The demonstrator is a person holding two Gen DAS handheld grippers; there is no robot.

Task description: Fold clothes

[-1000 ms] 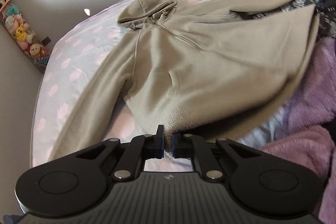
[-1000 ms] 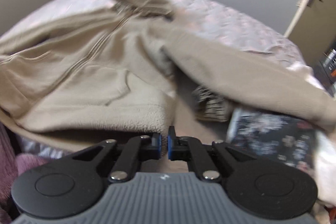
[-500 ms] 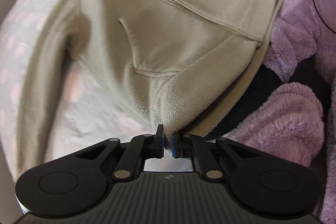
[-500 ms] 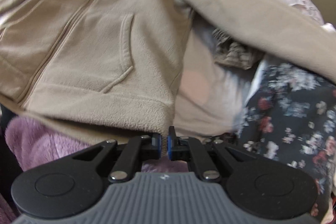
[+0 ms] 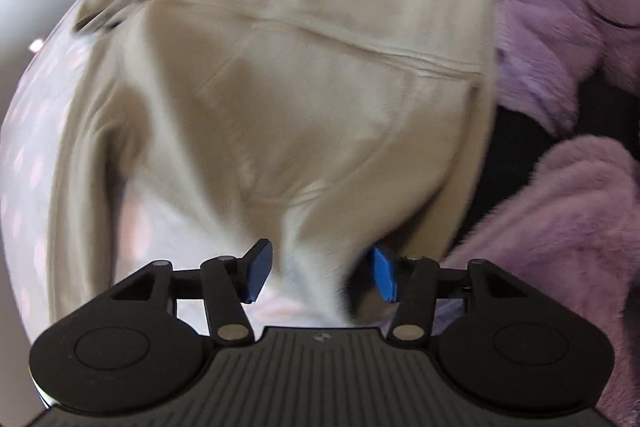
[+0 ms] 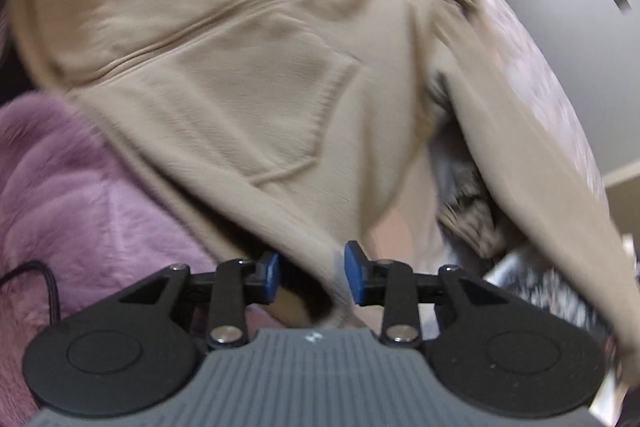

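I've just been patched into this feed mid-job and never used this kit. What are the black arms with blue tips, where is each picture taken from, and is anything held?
Those are handheld tongs, one in each of a person's hands, with a camera on each looking along the fingers. One picture is the left tongs, the other the right tongs. A beige zip hoodie is spread on a dotted bedsheet, beside a purple fluffy blanket. Both tongs have just been opening: the hem sits between the blue pads, no longer pinched, so nothing is held.
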